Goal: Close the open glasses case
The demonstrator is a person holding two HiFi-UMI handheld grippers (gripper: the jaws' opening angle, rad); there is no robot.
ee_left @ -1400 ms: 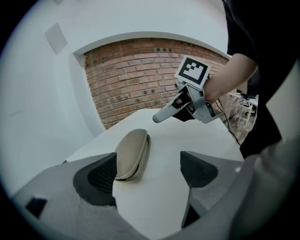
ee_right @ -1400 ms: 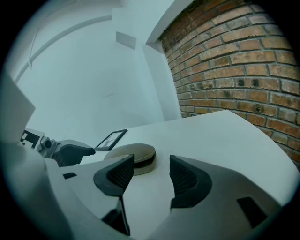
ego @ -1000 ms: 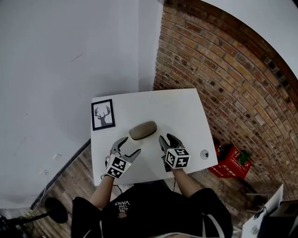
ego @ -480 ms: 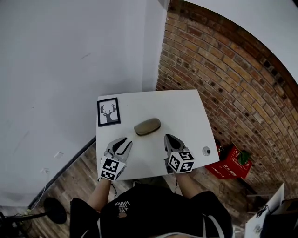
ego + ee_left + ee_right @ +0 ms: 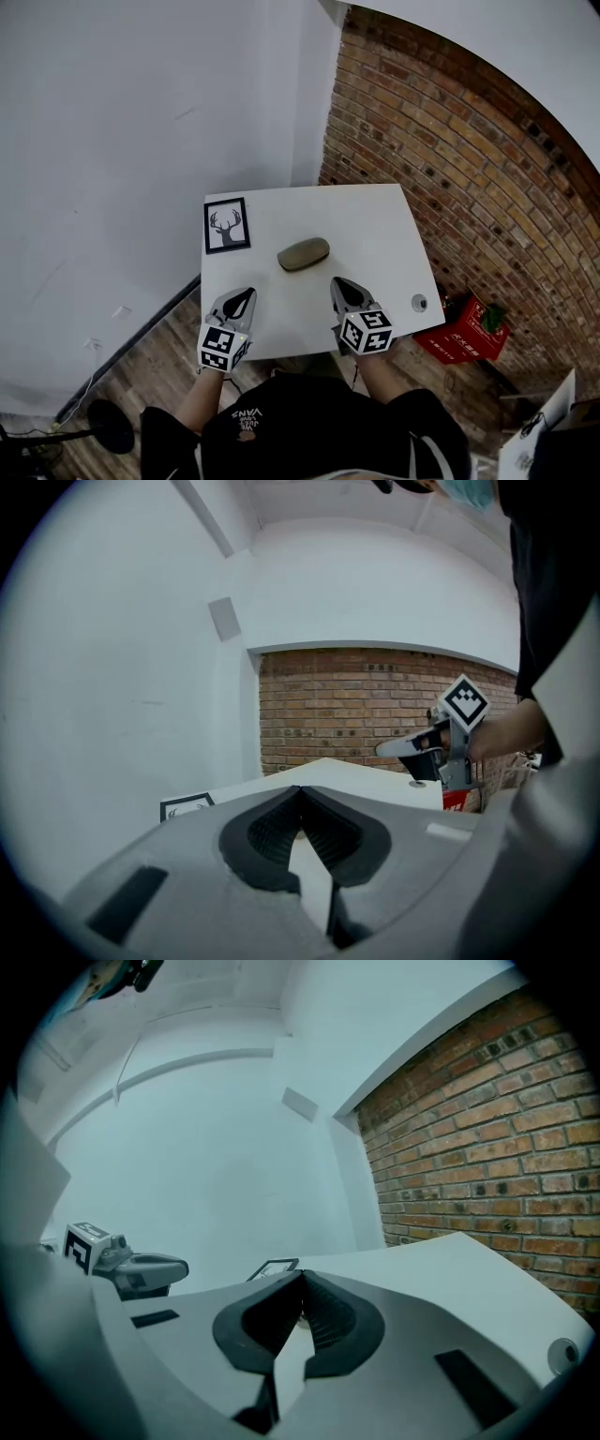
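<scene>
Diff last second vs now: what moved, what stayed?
The left gripper and right gripper drew back from the glasses case toward the person. Their jaws have just been closing and are now shut on nothing. The case stays closed on the table, and the deer picture is unmoved.

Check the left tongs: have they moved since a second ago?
Yes. The left tongs drew back from the glasses case toward the near edge of the table; their jaws have just been closing, with nothing between them.

One white rectangular table (image 5: pixel 375 225); one tan oval glasses case (image 5: pixel 303 254); one black-framed deer picture (image 5: pixel 227 226); two grey grippers: left gripper (image 5: pixel 248 292), right gripper (image 5: pixel 337 282); one red crate (image 5: pixel 464 328).
</scene>
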